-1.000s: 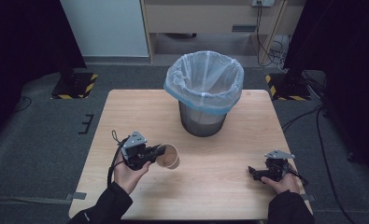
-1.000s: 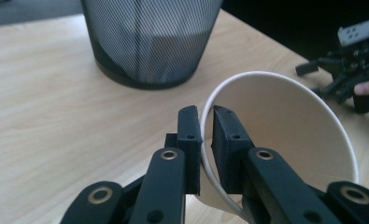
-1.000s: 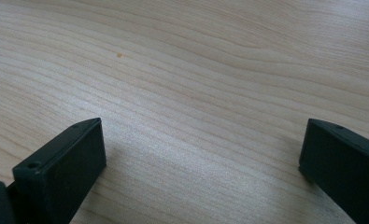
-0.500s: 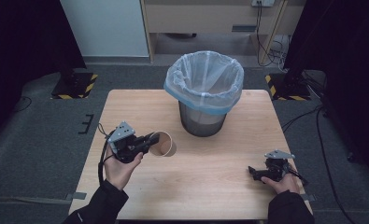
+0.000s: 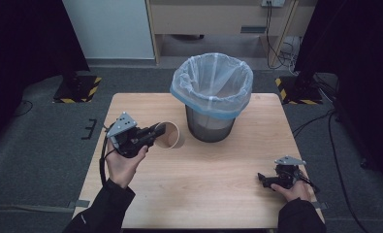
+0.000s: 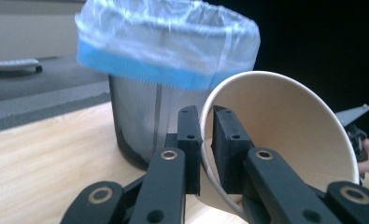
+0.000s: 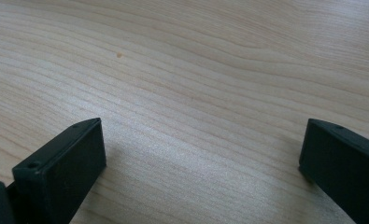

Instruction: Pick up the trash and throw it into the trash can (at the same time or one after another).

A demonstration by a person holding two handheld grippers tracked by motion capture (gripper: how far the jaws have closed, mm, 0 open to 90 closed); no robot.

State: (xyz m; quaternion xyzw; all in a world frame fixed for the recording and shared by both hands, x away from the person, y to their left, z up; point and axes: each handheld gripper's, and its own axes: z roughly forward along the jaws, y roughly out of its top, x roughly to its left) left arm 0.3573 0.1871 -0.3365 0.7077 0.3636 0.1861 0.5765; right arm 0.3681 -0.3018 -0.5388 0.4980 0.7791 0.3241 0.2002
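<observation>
The left gripper (image 5: 156, 132) pinches the cup (image 5: 170, 135) rim, centre-left of the high view. Carry it above the bin (image 5: 212, 80) before releasing. The right gripper (image 5: 263, 178), lower right, is wide open.

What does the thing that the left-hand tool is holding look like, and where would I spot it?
Start at the wooden table and find the mesh bin with its blue-edged plastic liner. Just left of the bin, the left gripper pinches the rim of a tan paper cup, tipped on its side with the mouth showing, empty inside.
</observation>
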